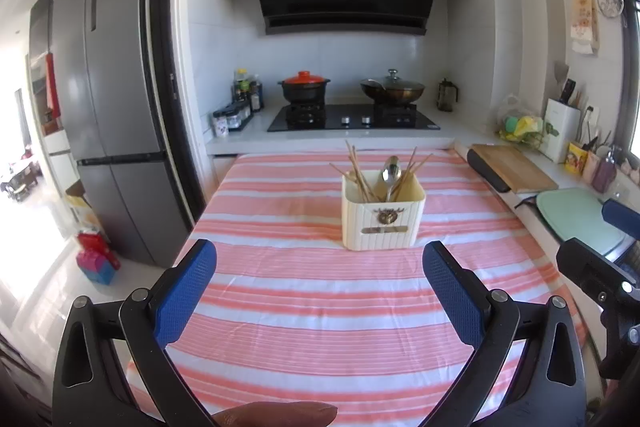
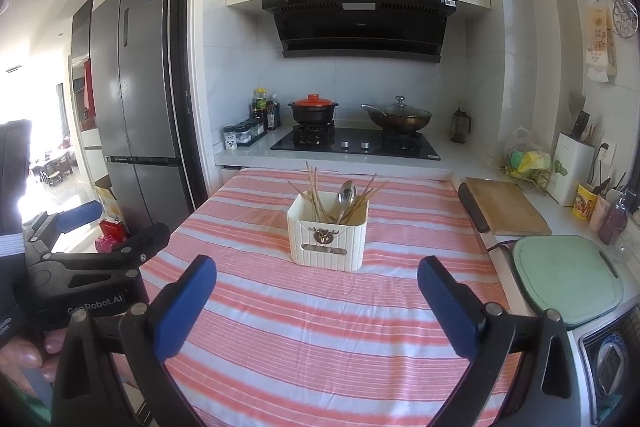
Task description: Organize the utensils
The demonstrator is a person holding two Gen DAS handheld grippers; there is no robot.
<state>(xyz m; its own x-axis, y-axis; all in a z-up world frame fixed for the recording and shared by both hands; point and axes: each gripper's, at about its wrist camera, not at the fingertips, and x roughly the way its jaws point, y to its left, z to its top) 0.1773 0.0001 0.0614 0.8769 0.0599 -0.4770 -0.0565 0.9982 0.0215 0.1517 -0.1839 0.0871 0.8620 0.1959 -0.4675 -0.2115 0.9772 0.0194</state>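
Observation:
A cream ribbed utensil holder [image 1: 382,217] [image 2: 328,237] stands upright on the pink-and-white striped cloth [image 1: 320,299] [image 2: 320,327], toward its far middle. Inside it stand several wooden chopsticks [image 1: 360,171] [image 2: 314,193] and a metal spoon [image 1: 391,171] [image 2: 346,195]. My left gripper [image 1: 319,261] hangs open over the near part of the cloth, short of the holder, with nothing between its blue fingers. My right gripper [image 2: 317,277] is open too, equally empty, with the holder just beyond it. The left gripper's body [image 2: 92,267] shows at the left of the right wrist view.
A counter behind the table carries a hob [image 1: 354,117], a black pot with a red lid [image 1: 305,89] and a lidded wok [image 1: 394,91]. To the right lie a wooden cutting board [image 2: 506,207] and a green board [image 2: 568,275]. A grey fridge [image 1: 108,115] stands left.

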